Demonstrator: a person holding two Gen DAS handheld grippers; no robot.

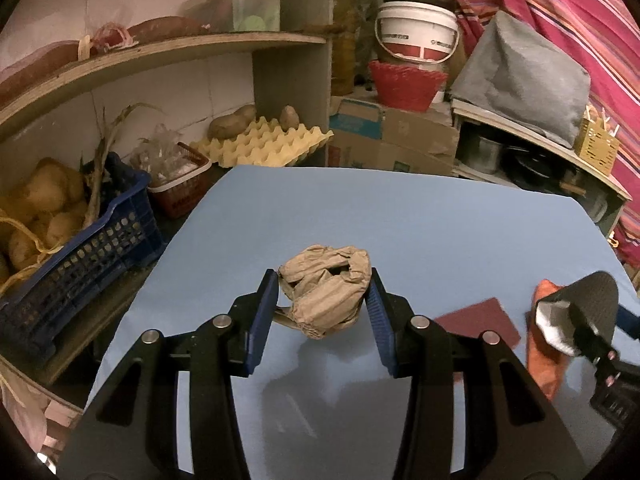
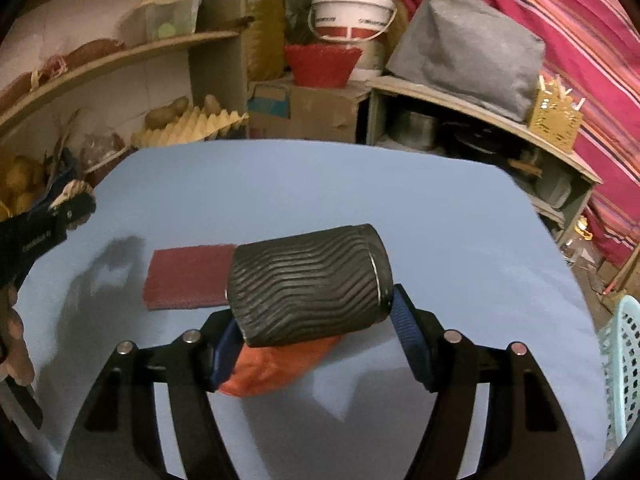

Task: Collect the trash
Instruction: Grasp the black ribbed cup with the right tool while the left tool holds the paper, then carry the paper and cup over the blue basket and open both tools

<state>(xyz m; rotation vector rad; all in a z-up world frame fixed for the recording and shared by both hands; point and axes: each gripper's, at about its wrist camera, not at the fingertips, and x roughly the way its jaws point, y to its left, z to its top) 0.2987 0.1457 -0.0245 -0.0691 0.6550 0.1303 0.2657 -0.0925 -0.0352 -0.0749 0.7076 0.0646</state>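
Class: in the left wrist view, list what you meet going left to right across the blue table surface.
Crumpled brown paper ball held off the table → flat dark red rectangular pad → orange bag → black ribbed cup.

Blue table (image 2: 400,184) far half open, red pad (image 2: 188,276) centre, shelves (image 1: 160,50) crowding left

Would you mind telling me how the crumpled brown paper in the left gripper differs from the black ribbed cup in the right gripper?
The crumpled brown paper is a soft, irregular tan wad; the black ribbed cup is a rigid, dark cylinder with wavy ridges. The paper looks smaller than the cup. The paper has no clear orientation, while the cup lies tipped on its side, white inside.

Shared: each sits clamped between blue pads, in the left gripper and the right gripper, above the blue table.
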